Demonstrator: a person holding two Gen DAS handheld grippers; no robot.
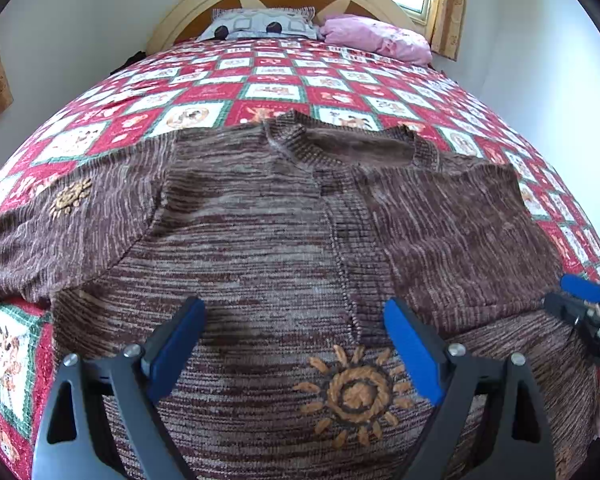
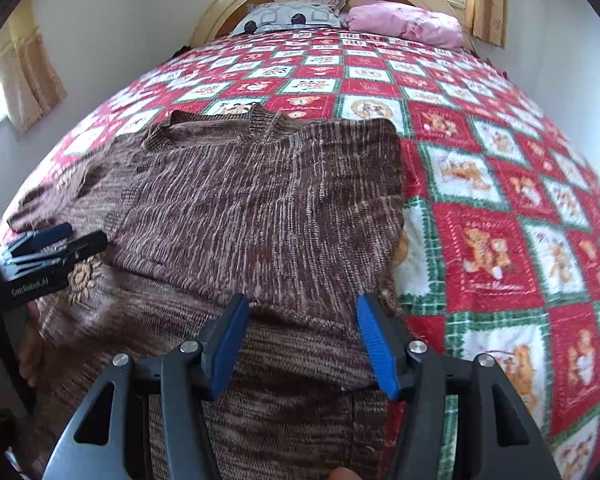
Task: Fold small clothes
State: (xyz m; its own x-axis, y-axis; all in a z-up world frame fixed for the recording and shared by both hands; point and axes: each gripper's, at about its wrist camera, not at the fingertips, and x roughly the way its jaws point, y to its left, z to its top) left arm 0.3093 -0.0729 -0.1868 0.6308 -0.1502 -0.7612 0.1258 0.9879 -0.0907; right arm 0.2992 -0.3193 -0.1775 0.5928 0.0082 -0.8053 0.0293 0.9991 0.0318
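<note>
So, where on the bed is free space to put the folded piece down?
Free: the quilt right of the brown sweater, and the strip between its collar and the pillows. Crowded: the near-left side, where the spread sleeve and both open tools lie.

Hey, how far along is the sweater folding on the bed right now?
Done: the sweater lies on the quilt with its right side folded in. In hand: nothing; left gripper and right gripper are open. Left: the other sleeve, then the bottom fold.
</note>
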